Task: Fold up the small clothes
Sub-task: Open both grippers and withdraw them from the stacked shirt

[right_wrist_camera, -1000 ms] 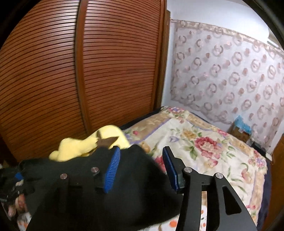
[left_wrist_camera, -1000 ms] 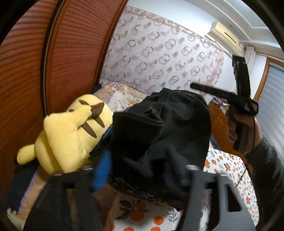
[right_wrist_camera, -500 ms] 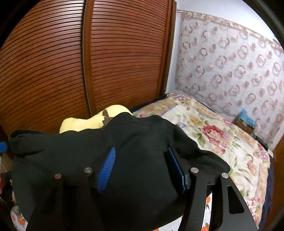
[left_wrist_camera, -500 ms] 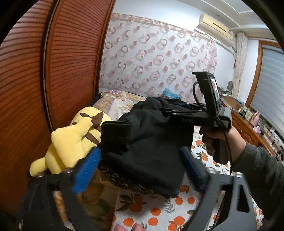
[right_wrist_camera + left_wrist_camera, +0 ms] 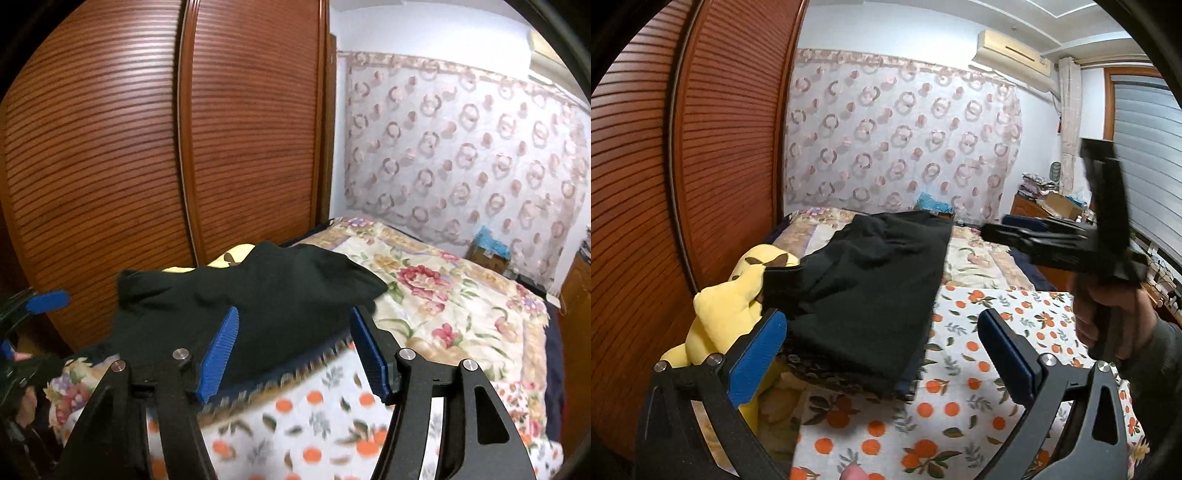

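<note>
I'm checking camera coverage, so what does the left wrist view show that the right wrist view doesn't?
Only the left wrist view shows the hand holding the right gripper, the window blinds and most of the yellow plush toy. Only the right wrist view shows the flowered quilt spread wide. Both show the folded black garment on the bed, the wooden wardrobe doors and the patterned curtain.

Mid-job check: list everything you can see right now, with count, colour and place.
black garment: one, folded, on the stack of clothes
stack of clothes: patterned and blue layers under the garment, on the bed
plush toy: one, yellow, beside the stack, by the wardrobe
bed: orange-print sheet, floral quilt behind
wardrobe: brown slatted doors
curtain: ring pattern, rear wall
air conditioner: one, cream, high on the wall
left tool: open, empty
right tool: just been opening, empty
hand: holding the right tool
</note>
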A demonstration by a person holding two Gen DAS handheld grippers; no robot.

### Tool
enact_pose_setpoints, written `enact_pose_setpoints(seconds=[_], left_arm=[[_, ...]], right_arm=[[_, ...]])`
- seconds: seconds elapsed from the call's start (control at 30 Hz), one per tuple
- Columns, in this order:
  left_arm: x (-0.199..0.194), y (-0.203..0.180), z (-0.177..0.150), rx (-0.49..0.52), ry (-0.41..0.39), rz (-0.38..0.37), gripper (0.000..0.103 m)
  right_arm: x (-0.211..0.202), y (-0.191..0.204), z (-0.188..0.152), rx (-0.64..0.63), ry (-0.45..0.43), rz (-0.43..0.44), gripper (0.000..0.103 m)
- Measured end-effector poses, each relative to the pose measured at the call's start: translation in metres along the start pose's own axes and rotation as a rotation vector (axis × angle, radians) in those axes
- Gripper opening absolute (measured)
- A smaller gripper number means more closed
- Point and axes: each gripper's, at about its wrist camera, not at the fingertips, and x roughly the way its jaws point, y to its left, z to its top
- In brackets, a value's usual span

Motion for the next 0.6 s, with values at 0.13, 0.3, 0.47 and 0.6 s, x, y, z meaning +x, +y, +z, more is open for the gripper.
enact_pose_setpoints(seconds=[0.13, 0.3, 0.47, 0.6], left_arm=[[-0.009, -0.023, -0.001, 0.040, -0.014, -0.014, 0.103], [-0.018, -0.049, -0.003, 0.075, -0.014, -0.032, 0.103], [-0.027, -0.076, -0.007, 0.111, -0.019, -0.039, 0.103], [-0.033, -0.095, -0.010, 0.126, -0.017, -0.052, 0.103]], right_arm=[[-0.049, 0.010, -0.025, 0.029, -0.031, -0.022, 0.072], [-0.102, 0.019, -0.055, 0.067, -0.058, -0.052, 0.079], [-0.139, 0.027, -0.080, 0.108, -0.070, -0.112, 0.083], [-0.167, 0.037, -0.096, 0.142, -0.069, -0.178, 0.084]])
